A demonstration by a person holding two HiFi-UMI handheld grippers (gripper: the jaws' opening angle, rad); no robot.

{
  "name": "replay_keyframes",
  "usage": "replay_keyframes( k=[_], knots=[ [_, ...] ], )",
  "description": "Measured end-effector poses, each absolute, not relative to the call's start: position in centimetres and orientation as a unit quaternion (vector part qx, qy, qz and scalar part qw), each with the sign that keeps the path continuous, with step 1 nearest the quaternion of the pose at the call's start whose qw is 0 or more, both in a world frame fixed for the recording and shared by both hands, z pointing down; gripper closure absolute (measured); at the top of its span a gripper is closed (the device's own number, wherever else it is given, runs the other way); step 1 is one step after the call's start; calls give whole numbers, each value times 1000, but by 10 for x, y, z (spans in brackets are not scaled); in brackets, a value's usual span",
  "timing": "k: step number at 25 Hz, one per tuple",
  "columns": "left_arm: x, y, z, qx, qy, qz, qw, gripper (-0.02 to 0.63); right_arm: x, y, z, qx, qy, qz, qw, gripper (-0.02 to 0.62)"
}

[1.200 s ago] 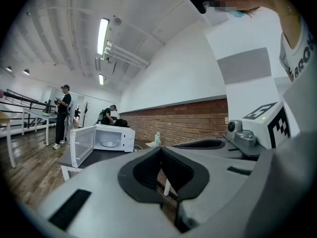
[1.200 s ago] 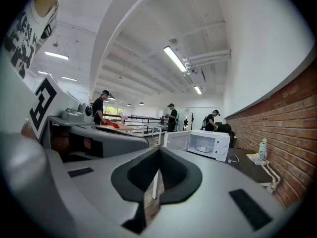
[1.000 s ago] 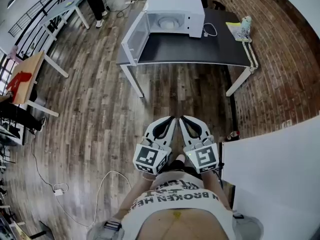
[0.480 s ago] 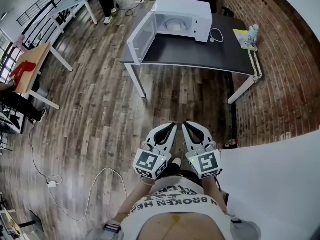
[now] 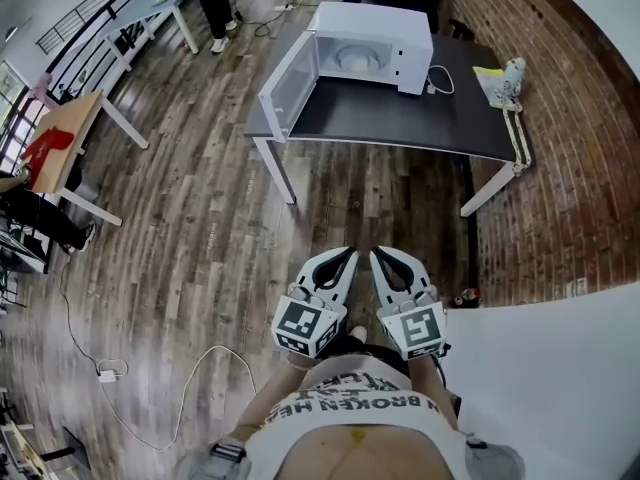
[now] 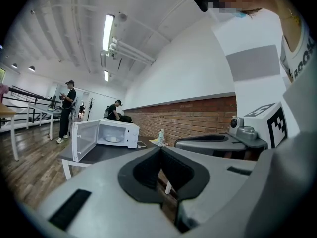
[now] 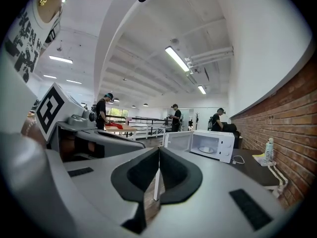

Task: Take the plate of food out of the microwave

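A white microwave (image 5: 372, 34) stands on a black table (image 5: 400, 118) far ahead, with its door (image 5: 290, 83) swung open to the left. Inside lies a pale plate (image 5: 358, 58); its food is too small to make out. Both grippers are held close to my body, side by side, far short of the table. My left gripper (image 5: 350, 252) is shut and empty, and so is my right gripper (image 5: 376, 251). The left gripper view shows the microwave (image 6: 106, 137) beyond the closed left gripper (image 6: 160, 150). The right gripper view shows the microwave (image 7: 208, 144) past the closed right gripper (image 7: 158, 150).
A bottle (image 5: 513, 71) and papers sit at the table's right end, and a white cord lies beside the microwave. A wooden table (image 5: 60, 153) with a red item stands left. A white panel (image 5: 560, 368) is at my right. A cable (image 5: 200, 368) trails over the wood floor. People stand beyond.
The microwave table has drifted lower and to the right in the head view, as I have stepped nearer. Both grippers stay shut, side by side.
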State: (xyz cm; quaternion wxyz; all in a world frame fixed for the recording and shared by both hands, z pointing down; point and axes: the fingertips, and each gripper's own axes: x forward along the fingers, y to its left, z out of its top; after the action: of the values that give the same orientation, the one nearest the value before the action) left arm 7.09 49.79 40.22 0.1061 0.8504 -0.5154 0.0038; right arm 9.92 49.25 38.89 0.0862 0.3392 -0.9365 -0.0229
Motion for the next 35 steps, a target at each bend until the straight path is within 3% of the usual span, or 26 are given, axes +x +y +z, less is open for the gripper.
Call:
replay_keyframes(
  k=[17,35],
  knots=[
    [16,359,388,878,-470,-18,94,597,35,362,383,374,-922,-34,96,588],
    [-23,320,410,883,-458,9,107,598,2,319,406,401,-911,-2,94,588]
  ],
)
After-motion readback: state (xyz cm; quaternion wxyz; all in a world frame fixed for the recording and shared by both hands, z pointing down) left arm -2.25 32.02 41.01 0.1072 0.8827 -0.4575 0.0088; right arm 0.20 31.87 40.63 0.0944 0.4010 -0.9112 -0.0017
